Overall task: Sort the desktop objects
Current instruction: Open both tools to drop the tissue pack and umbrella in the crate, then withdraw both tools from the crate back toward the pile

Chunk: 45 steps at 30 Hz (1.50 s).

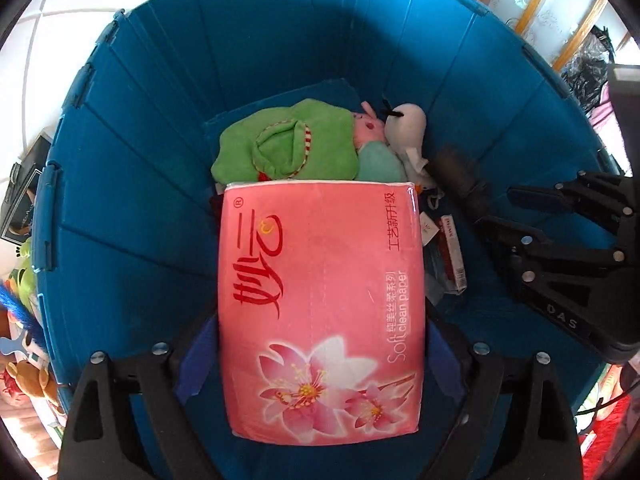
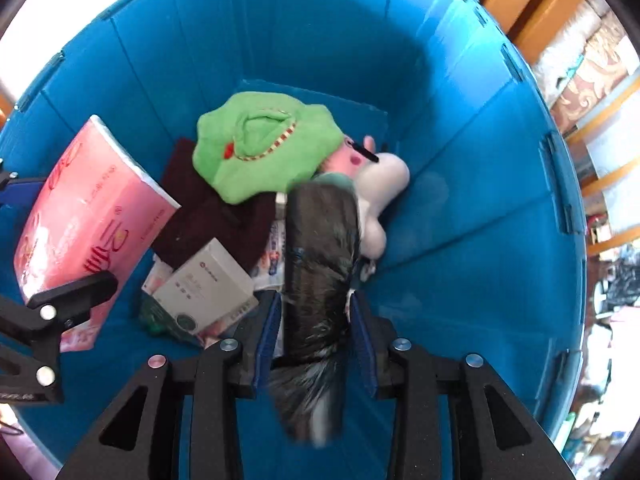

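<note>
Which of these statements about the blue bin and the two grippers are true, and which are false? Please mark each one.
1. The left gripper holds a pink plastic-wrapped tissue pack between its fingers. True.
2. The right gripper is empty. False: a dark, glossy rolled bundle sits between its blue pads.
3. Both grippers point down into the blue plastic bin. True.
4. The green plush cloth lies on the floor outside the bin. False: it lies at the bottom of the bin.
5. A white plush toy lies beside the green plush cloth. True.
6. The small white carton box is held by the left gripper. False: it lies loose in the bin.
</note>
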### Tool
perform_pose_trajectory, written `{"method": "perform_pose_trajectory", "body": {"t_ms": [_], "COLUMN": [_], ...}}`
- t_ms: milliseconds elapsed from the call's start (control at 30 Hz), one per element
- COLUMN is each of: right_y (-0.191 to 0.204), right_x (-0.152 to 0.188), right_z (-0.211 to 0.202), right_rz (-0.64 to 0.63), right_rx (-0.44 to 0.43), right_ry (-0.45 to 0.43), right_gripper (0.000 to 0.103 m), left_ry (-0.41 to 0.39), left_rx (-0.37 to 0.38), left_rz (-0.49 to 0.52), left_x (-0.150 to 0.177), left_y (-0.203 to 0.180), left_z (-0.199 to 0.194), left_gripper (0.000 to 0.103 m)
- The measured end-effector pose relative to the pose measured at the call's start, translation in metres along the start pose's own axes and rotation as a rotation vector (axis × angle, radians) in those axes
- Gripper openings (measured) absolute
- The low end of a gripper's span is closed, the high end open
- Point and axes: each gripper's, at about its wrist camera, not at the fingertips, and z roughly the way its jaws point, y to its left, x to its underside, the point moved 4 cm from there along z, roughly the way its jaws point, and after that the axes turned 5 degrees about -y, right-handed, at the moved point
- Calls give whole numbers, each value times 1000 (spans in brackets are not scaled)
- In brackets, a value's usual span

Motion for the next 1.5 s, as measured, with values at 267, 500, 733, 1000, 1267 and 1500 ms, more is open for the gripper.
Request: {"method": "perform_pose_trajectory", "body": {"t_ms": [267,500,733,1000,1267,1500], "right_y": [-2,-2,2,3,4,7], "right_x": [-4,-5,-5,-5,-5,-3], "right_z": [-2,0,-2,-3,-4,-5], "right_rz": [25,42,39,46,37,11], "right_rx": [-4,-13,-11,-6,27,43], "right_ry": [-26,-24,-32,-43,-52,-40], "right_gripper": [86,93,96,100,102,102], "left_ry": [-50,56,-75,-113,-103,-119], "left_rx": [-24,1,1,-2,-26,-16], "left_rz": [65,-2,38,15,30,33], "left_x": [-3,-1,0,10,26,7], "left_y": [-4,5,7,10,13,16], "left_z": [-15,4,-15,-35,-38,-38], "left_gripper": [91,91,92,92,92,92]}}
